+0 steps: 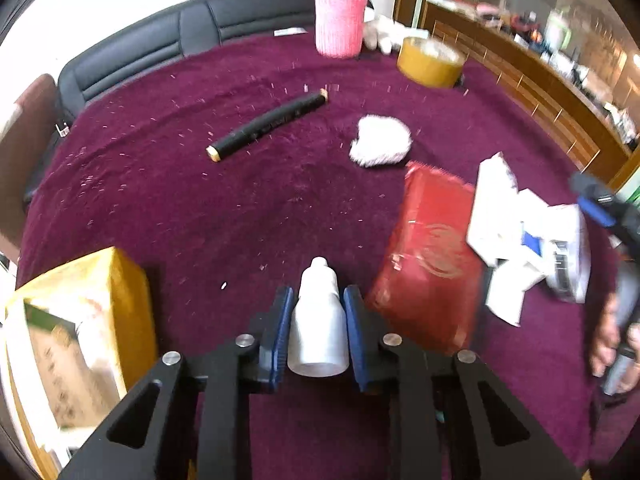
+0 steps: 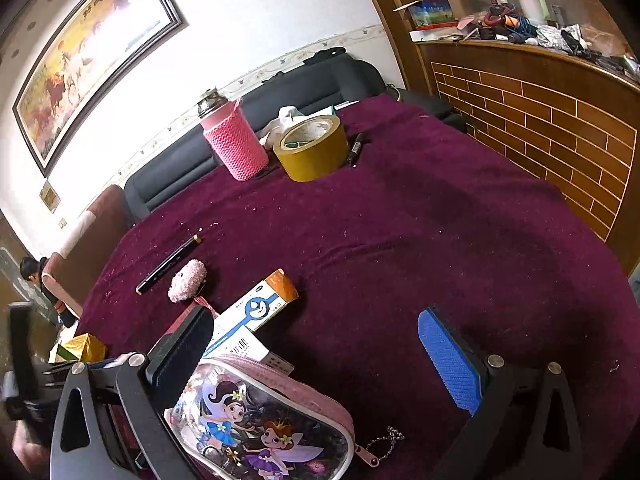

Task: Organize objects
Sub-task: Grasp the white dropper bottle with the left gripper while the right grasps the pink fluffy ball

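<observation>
Here the left gripper (image 1: 318, 322) pinched a small white bottle (image 1: 318, 326) between its blue pads (image 1: 354, 332), cap pointing away, above the purple cloth (image 1: 240, 208). A red packet (image 1: 430, 264) lay just right of it, a yellow box (image 1: 80, 328) to the left. A black pen (image 1: 268, 126) and white puff (image 1: 382, 142) sat farther off. The right gripper (image 2: 320, 356) stood wide open, nothing held, over a cartoon pouch (image 2: 264, 416) touching a medicine box (image 2: 256, 312).
</observation>
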